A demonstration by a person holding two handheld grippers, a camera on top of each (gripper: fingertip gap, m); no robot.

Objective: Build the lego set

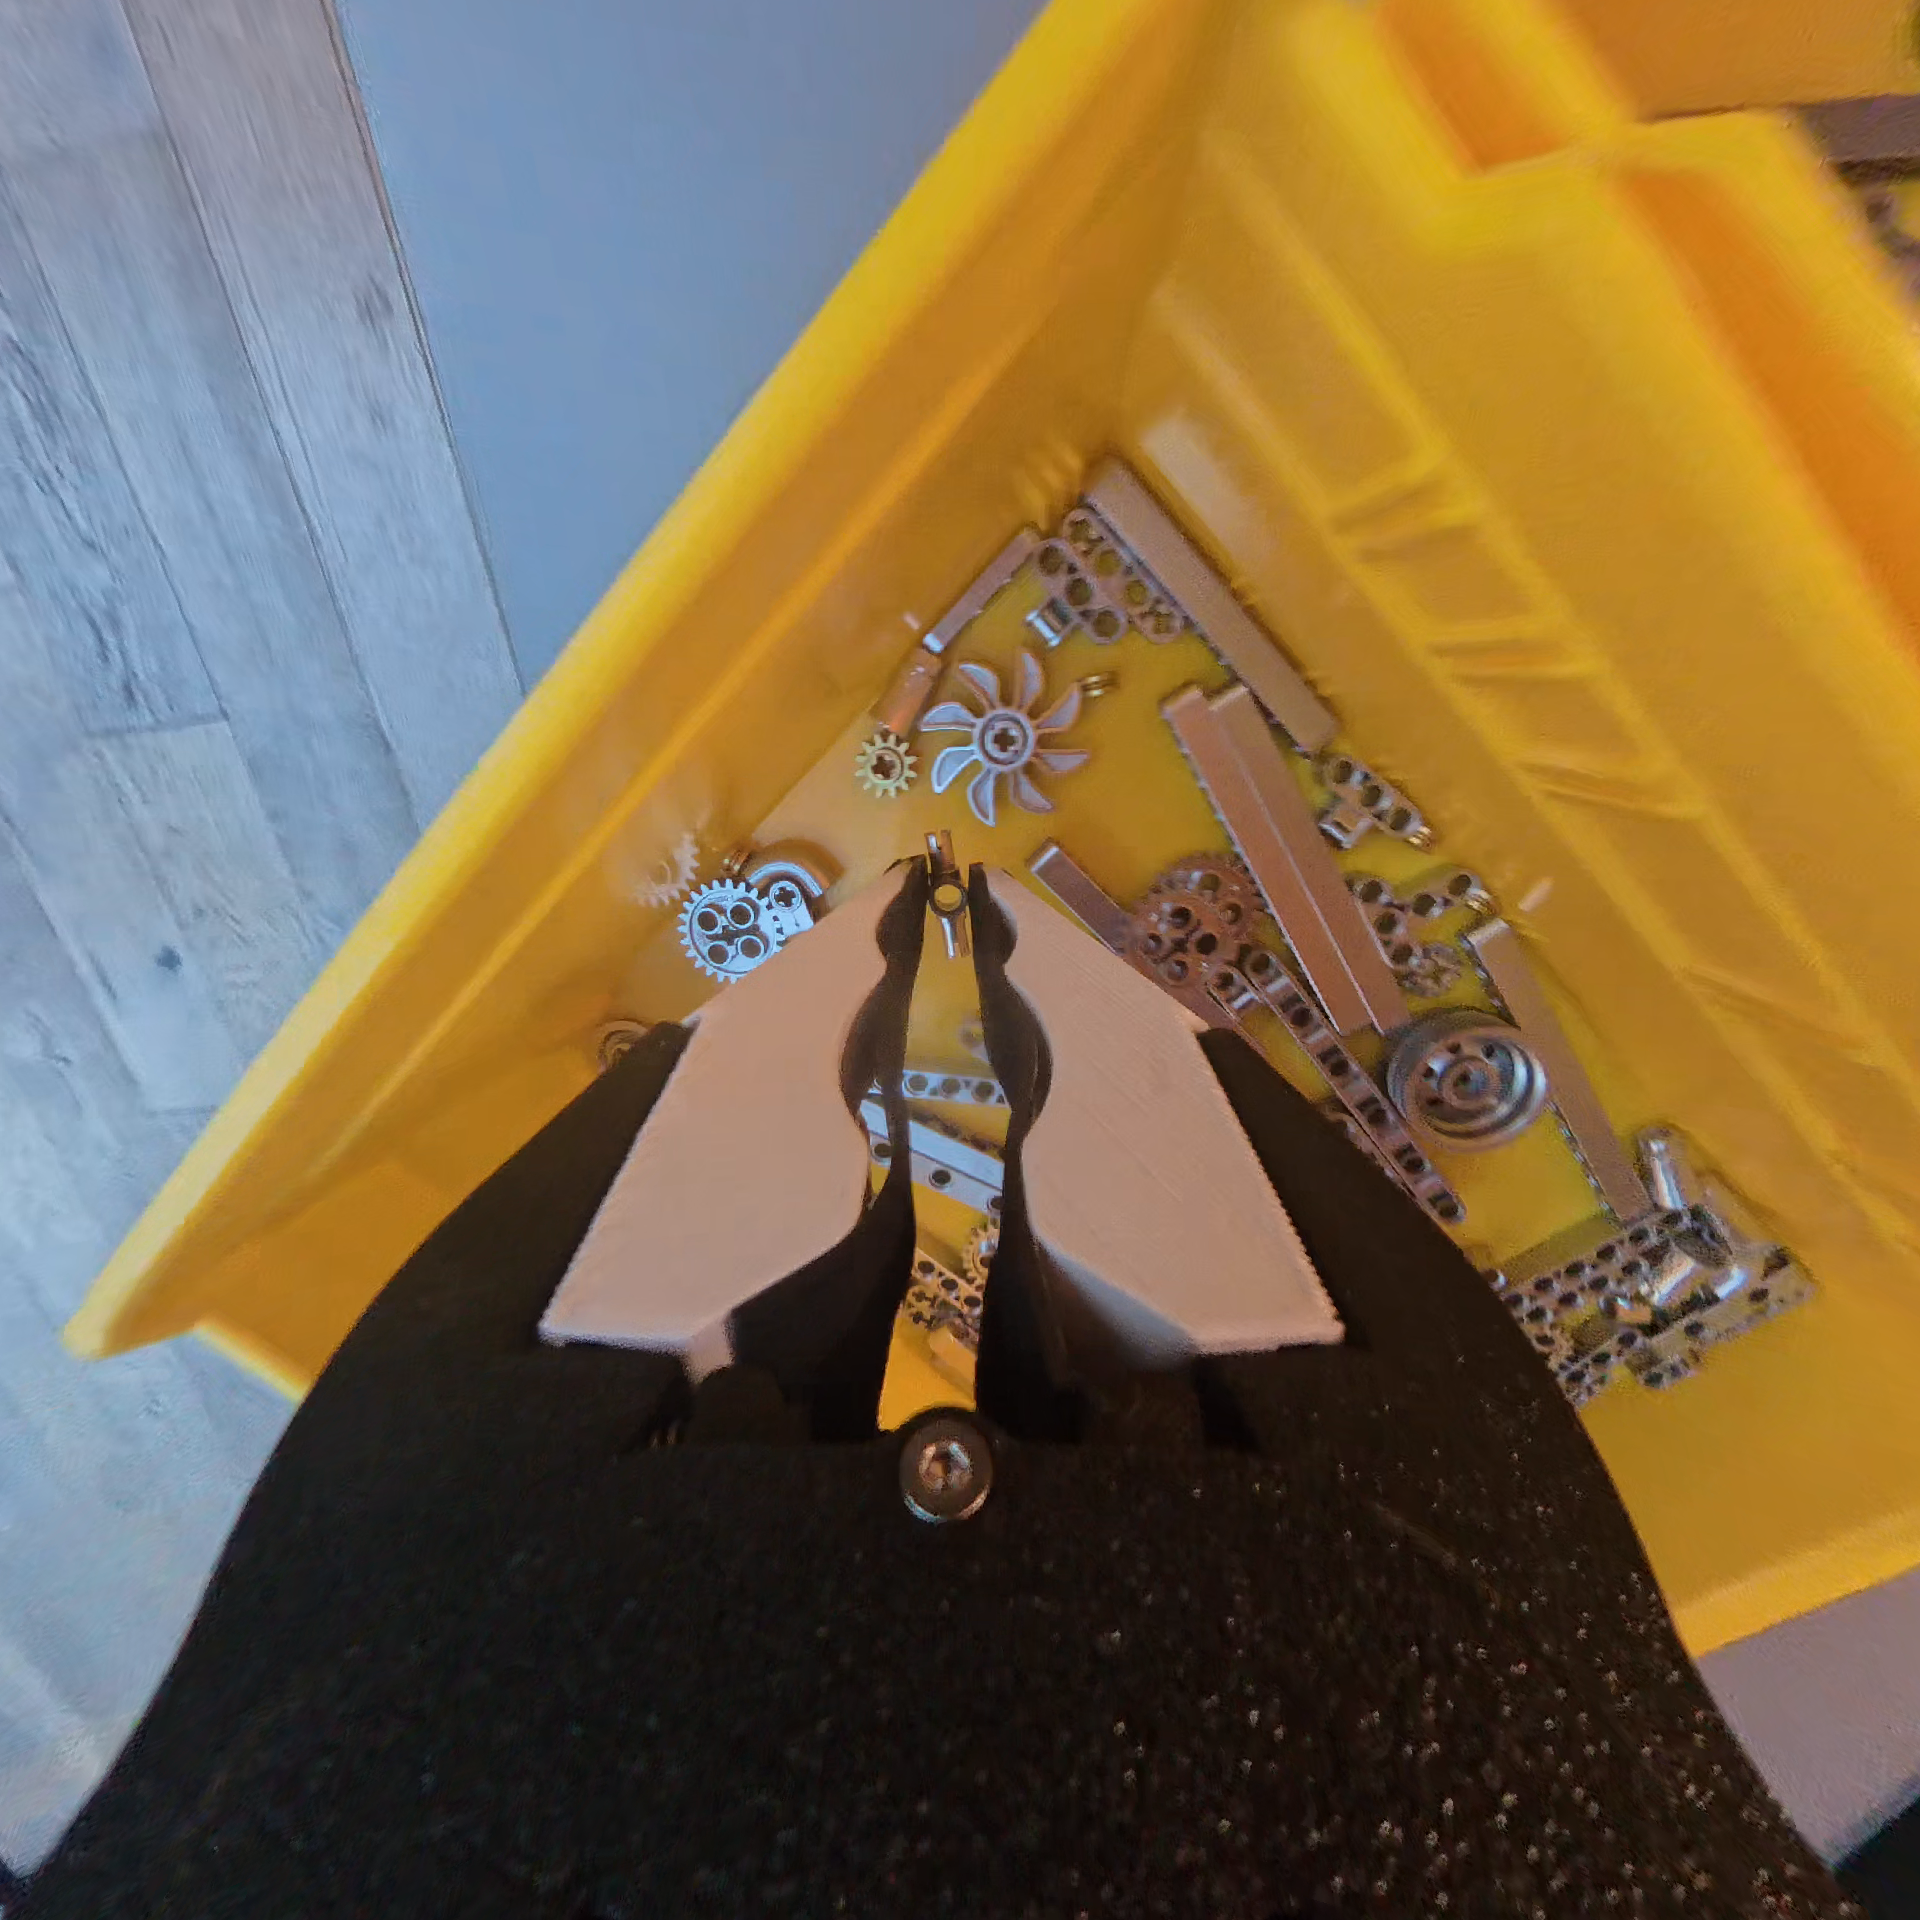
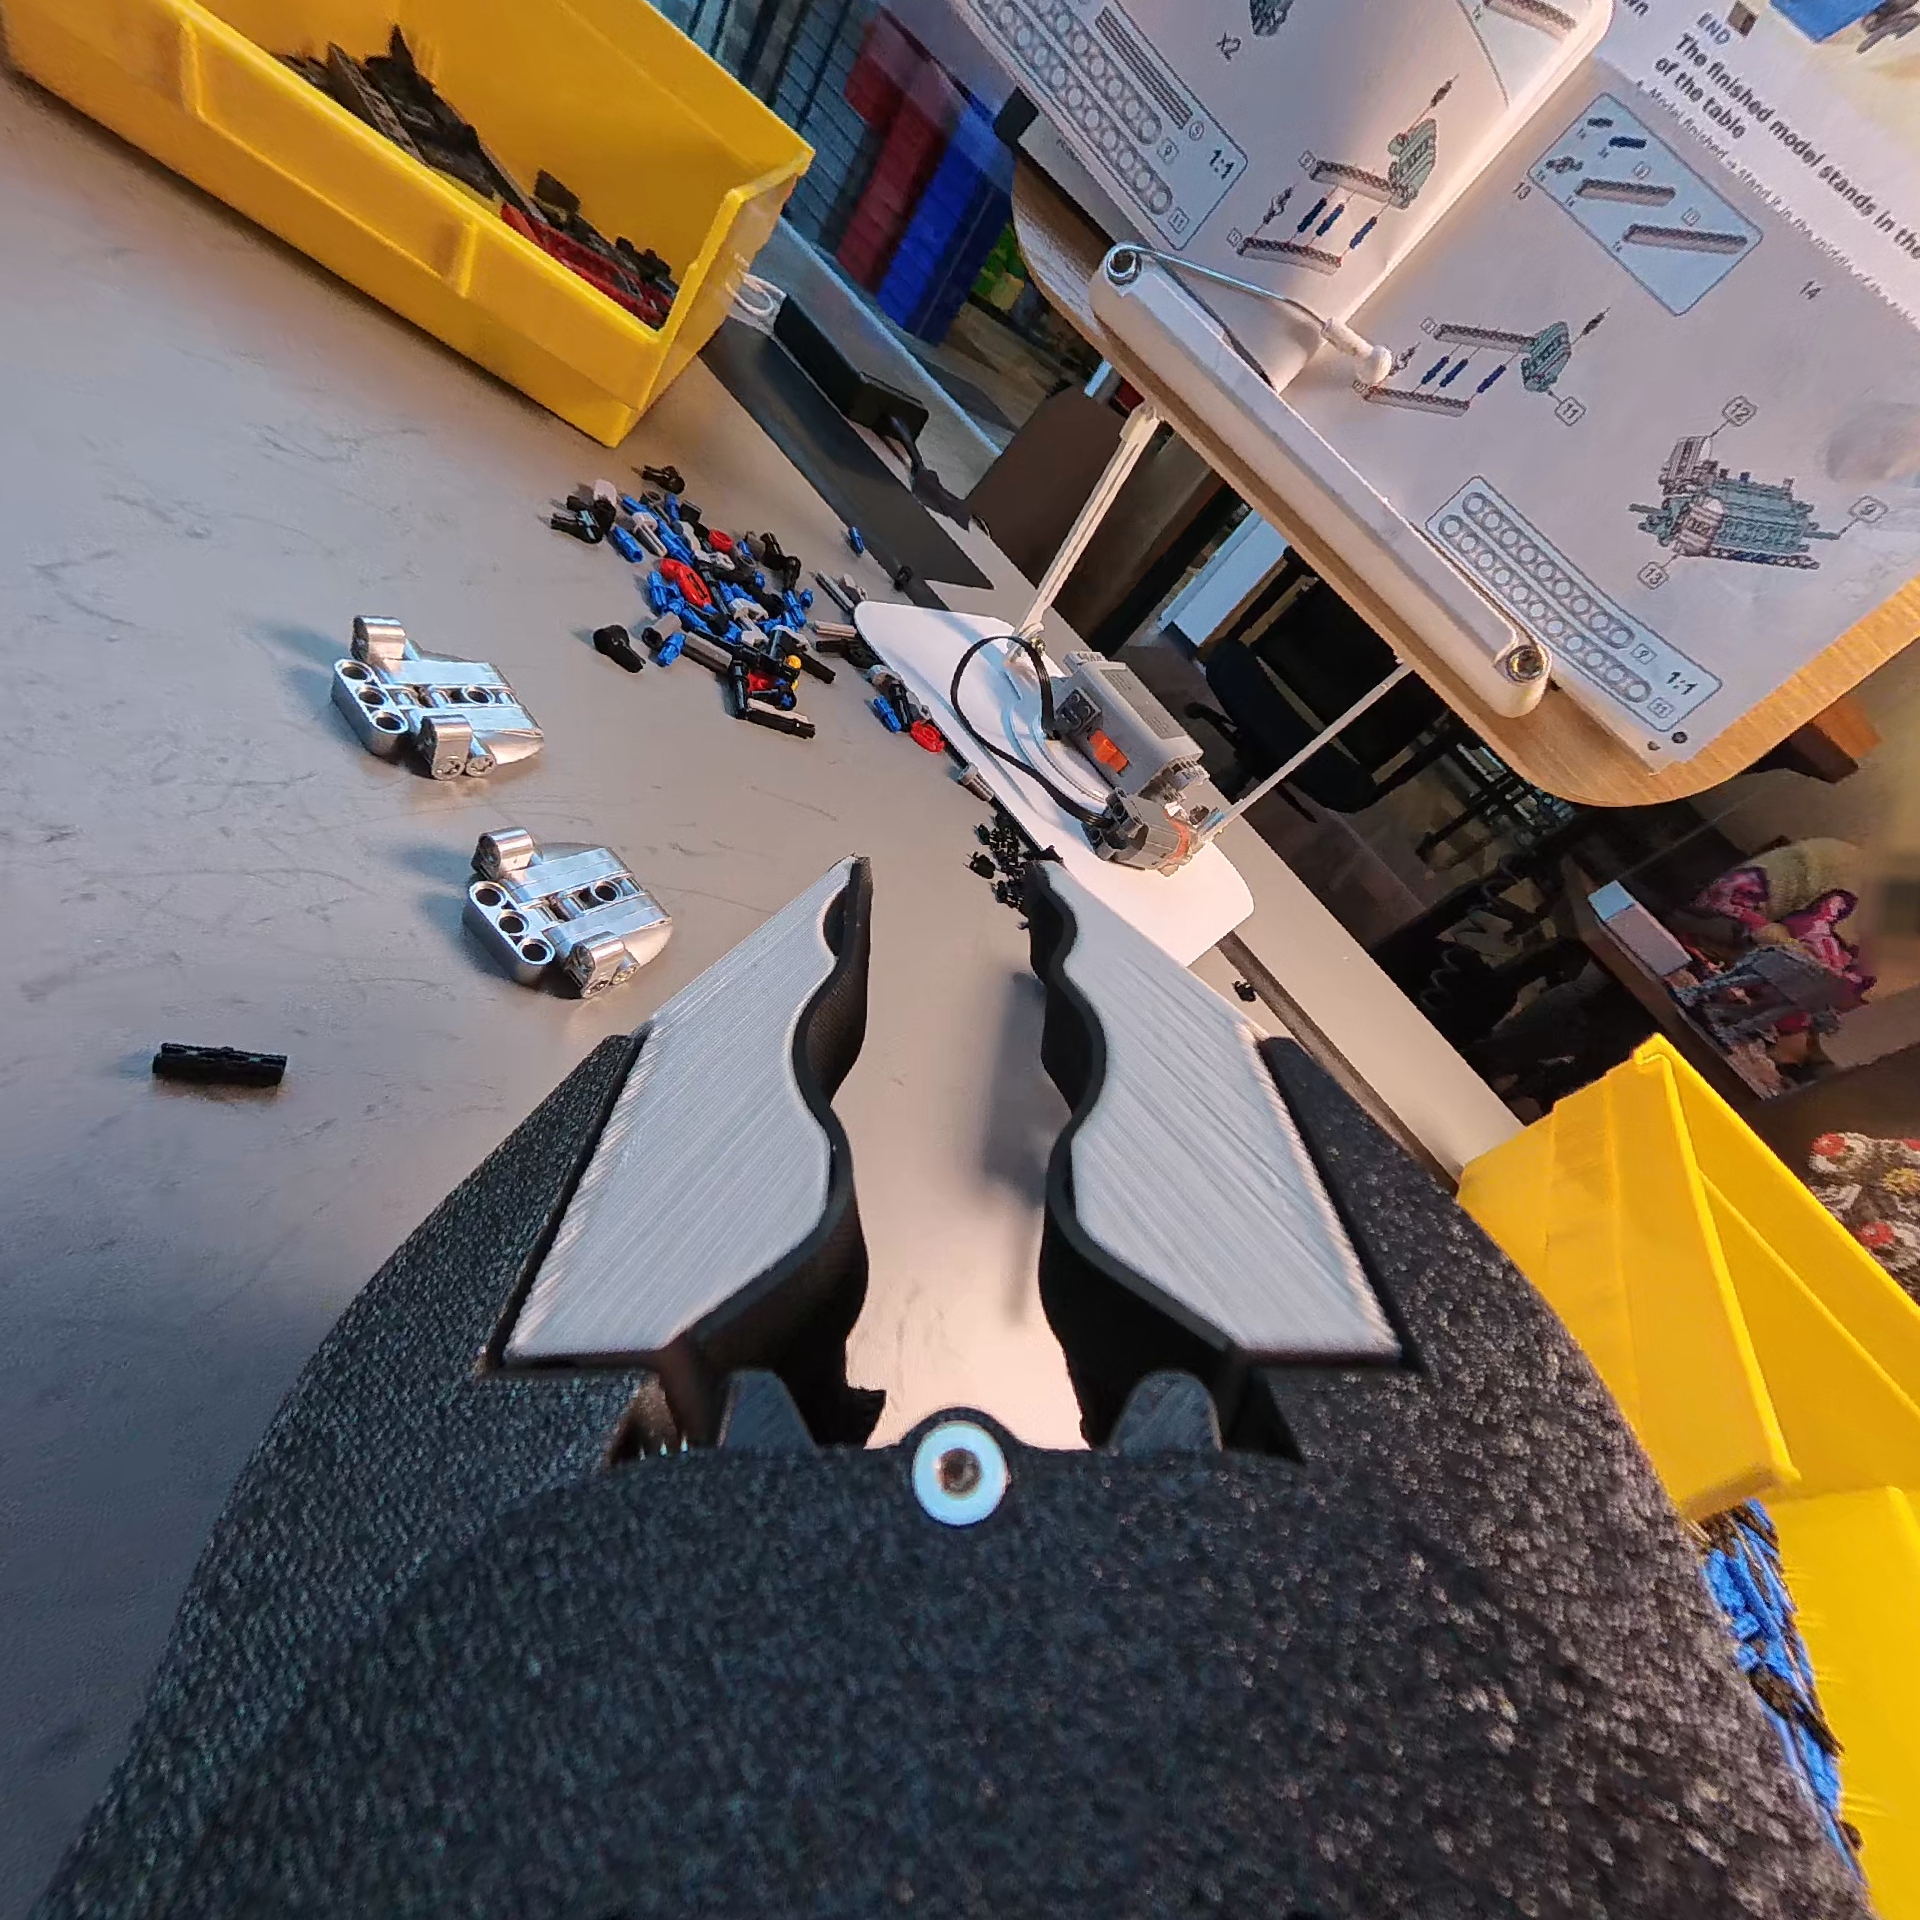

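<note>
The left gripper (image 1: 948, 885) reaches down into a yellow bin (image 1: 1351, 436), its fingertips pinched on a small grey connector piece (image 1: 948, 900) that stands between them, just above the bin floor. Close around it on the floor lie a round grey gear (image 1: 729, 928) to the left, a smaller tan gear (image 1: 885, 765) and a pale fan-shaped rotor (image 1: 1003, 740) just beyond, and to the right a grey wheel hub (image 1: 1465, 1081) among long grey beams (image 1: 1278, 862). The right gripper (image 2: 948, 883) hangs over a grey table (image 2: 208, 520) with its jaws spread and nothing between them. Nearest its left finger is a silver panel piece (image 2: 561, 914), with a second silver panel piece (image 2: 431, 696) farther off and a short black beam (image 2: 218, 1066) well to the left. Beyond lie a scatter of small blue, black and red pins (image 2: 717, 613), a grey motor with a black cable (image 2: 1127, 769) on a white stand base (image 2: 1195, 894), another yellow bin of dark parts (image 2: 520, 270), and a board holding printed instruction sheets (image 2: 1558, 343).
</note>
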